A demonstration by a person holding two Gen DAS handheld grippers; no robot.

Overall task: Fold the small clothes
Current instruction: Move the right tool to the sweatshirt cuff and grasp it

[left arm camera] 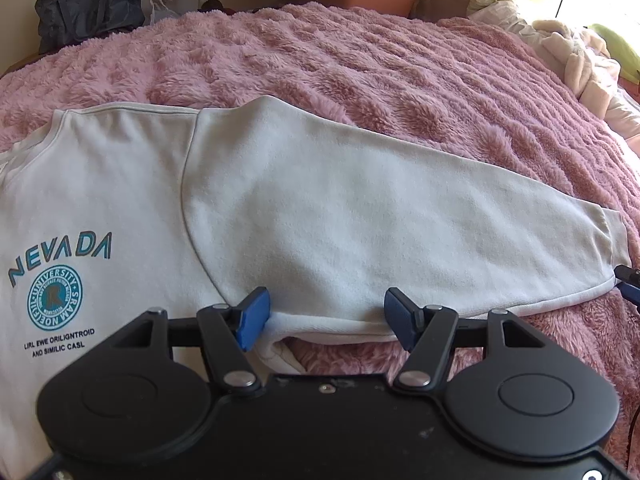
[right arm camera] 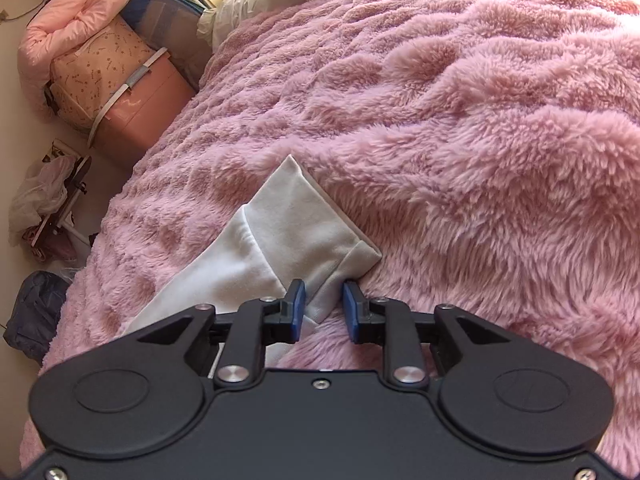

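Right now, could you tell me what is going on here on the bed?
A white sweatshirt lies flat on a pink fleece blanket, one sleeve stretched out sideways. The left gripper sits open at the sleeve's near edge by the armpit. The right gripper has its fingers narrowed around the cuff corner. Folding has not visibly started.

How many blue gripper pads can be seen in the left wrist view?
3: two on the left gripper, one pad at the sweatshirt underarm, one at the sleeve hem; a third at the cuff, far right. Its partner is hidden.
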